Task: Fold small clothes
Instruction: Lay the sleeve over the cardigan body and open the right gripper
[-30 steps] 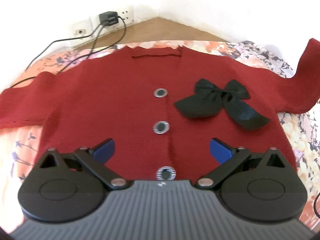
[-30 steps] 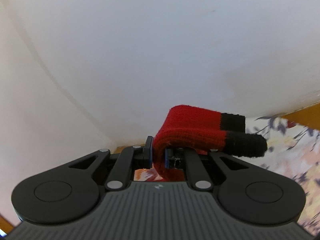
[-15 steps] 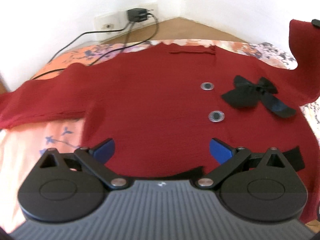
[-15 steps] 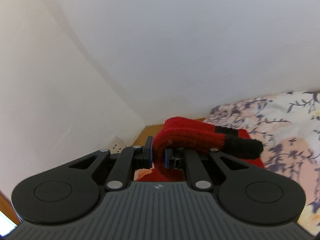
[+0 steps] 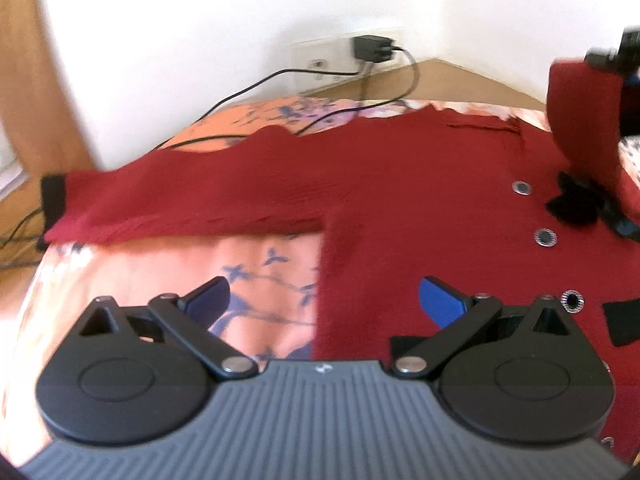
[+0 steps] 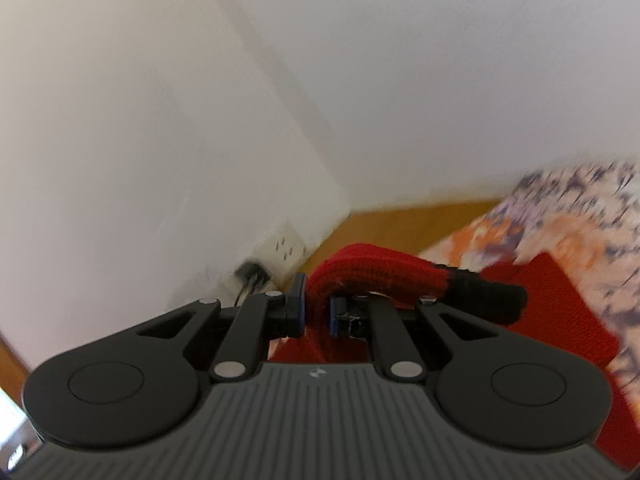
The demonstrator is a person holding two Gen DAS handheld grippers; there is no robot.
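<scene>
A small dark red cardigan (image 5: 400, 184) with round buttons and a black bow (image 5: 576, 204) lies flat on a floral bedspread (image 5: 168, 276). Its left sleeve (image 5: 172, 200) stretches out to the left and ends in a black cuff. My left gripper (image 5: 324, 300) hovers open over the cardigan's lower left edge, holding nothing. My right gripper (image 6: 316, 312) is shut on the right sleeve (image 6: 380, 272), whose black cuff droops to the right. In the left wrist view that sleeve (image 5: 584, 120) hangs lifted above the bow, under the right gripper (image 5: 616, 56).
A wall socket with a black charger (image 5: 372, 50) and trailing cables (image 5: 248, 92) sits behind the bed. The socket (image 6: 280, 248) also shows in the right wrist view. Wooden floor (image 5: 460, 80) lies beyond the bed. A wooden panel (image 5: 24, 80) stands at far left.
My left gripper has swung left, from the button line to the cardigan's left edge. My right gripper has carried the lifted sleeve inward over the cardigan, above the bow.
</scene>
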